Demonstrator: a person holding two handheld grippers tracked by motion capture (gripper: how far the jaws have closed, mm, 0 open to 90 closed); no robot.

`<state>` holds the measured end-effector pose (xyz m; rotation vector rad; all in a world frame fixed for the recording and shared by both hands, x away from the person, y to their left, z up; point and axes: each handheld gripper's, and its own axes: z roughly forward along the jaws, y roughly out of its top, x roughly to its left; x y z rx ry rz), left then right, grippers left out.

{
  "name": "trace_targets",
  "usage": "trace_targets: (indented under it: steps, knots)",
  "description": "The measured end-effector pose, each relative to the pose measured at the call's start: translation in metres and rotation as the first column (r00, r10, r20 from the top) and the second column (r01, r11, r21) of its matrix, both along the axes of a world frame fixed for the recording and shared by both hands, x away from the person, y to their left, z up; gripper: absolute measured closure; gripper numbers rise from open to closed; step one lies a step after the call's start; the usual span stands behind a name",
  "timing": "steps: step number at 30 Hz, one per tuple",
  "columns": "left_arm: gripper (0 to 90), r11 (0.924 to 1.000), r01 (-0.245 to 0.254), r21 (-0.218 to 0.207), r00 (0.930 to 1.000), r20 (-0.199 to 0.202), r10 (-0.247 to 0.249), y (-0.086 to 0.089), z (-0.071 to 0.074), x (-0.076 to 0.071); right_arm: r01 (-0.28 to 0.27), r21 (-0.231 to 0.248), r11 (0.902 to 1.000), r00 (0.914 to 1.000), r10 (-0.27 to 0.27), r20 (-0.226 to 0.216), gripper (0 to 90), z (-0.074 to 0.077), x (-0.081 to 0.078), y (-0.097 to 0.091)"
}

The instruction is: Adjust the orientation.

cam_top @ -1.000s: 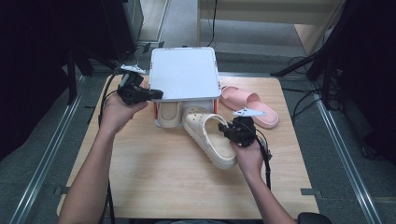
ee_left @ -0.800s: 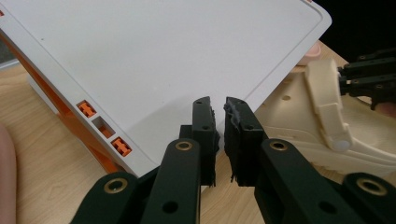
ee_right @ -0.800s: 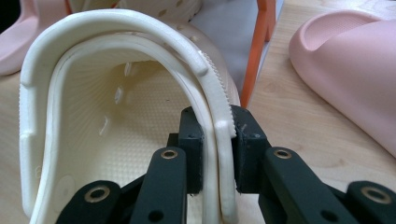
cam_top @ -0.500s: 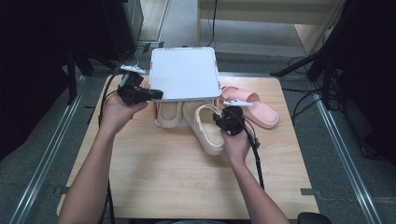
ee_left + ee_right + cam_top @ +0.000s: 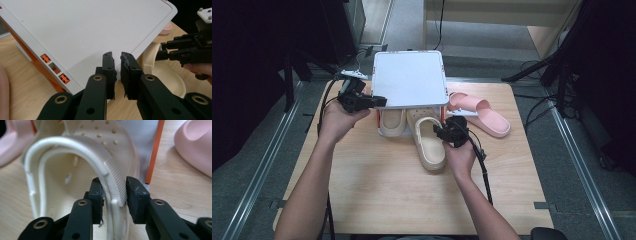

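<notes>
A white lid [image 5: 409, 77] [image 5: 87, 32] on an orange-edged box stands tilted up. My left gripper [image 5: 381, 102] [image 5: 118, 56] is shut on its left rim. Beneath the lid sit two cream clogs: one [image 5: 392, 122] tucked inside, the other [image 5: 429, 150] [image 5: 57, 177] with its toe under the lid. The heel strap [image 5: 75, 143] of that second clog runs between the jaws of my right gripper [image 5: 439, 134] [image 5: 113, 185] [image 5: 162, 48]. Those jaws have just been opening, and the pads stand slightly off the strap.
A pair of pink slippers [image 5: 484, 112] [image 5: 195, 147] lies to the right of the box on the wooden table [image 5: 377, 200]. Black stands and cables surround the table's far side. Both forearms come in from the near edge.
My right gripper swung the cream clog left and away from me, so its toe now points straight under the lid. Its jaws have widened around the strap. The left gripper stayed still.
</notes>
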<state>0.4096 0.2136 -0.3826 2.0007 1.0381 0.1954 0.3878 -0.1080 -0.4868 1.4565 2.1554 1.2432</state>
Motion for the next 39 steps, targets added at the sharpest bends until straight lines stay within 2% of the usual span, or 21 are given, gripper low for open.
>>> trace_targets:
  steps: [11, 15, 20, 21, 25, 29, 32, 36, 39]
  knots:
    - [81.4, 1.0, -0.002, 0.0, 1.0, -0.001, 0.002, 0.0, 0.0, 0.0, -0.056, -0.013, 0.9983, 0.9976, 0.057, 0.04, 64.6, 0.018, -0.024, -0.017]
    - [81.4, 1.0, -0.002, 0.001, 1.0, 0.0, 0.002, 0.0, 0.0, 0.0, -0.106, -0.015, 0.9943, 0.9929, 0.106, 0.053, 69.1, 0.02, -0.04, -0.027]
    - [81.4, 1.0, -0.002, 0.002, 1.0, 0.0, 0.002, 0.0, 0.0, 0.0, -0.155, -0.014, 0.9879, 0.9864, 0.155, 0.055, 78.3, 0.016, -0.054, -0.032]
    - [81.4, 1.0, -0.003, 0.001, 1.0, 0.0, 0.003, 0.0, 0.0, 0.0, -0.175, -0.003, 0.9846, 0.9836, 0.175, 0.044, 84.3, 0.012, -0.062, -0.034]
    - [81.4, 1.0, -0.002, 0.005, 1.0, 0.004, 0.001, 0.0, 0.0, -0.001, -0.197, 0.008, 0.9803, 0.98, 0.197, 0.03, 90.0, 0.007, -0.072, -0.036]
    - [81.3, 1.0, -0.005, 0.005, 1.0, 0.003, 0.005, 0.0, 0.0, -0.001, -0.214, 0.013, 0.9768, 0.9766, 0.213, 0.026, 90.0, 0.001, -0.087, -0.036]
    - [81.3, 1.0, -0.003, 0.003, 1.0, 0.004, 0.003, 0.0, 0.0, -0.001, -0.229, -0.019, 0.9732, 0.9732, 0.23, 0.013, 90.0, -0.007, -0.1, -0.035]
    - [81.3, 1.0, -0.007, -0.001, 1.0, 0.003, 0.007, 0.0, 0.0, -0.001, -0.244, -0.007, 0.9698, 0.9698, 0.244, -0.008, 90.0, -0.014, -0.11, -0.036]
    - [80.7, 1.0, -0.009, -0.003, 1.0, 0.003, 0.009, 0.0, -0.001, -0.001, -0.251, -0.02, 0.9679, 0.9679, 0.25, -0.026, 90.0, -0.021, -0.114, -0.035]
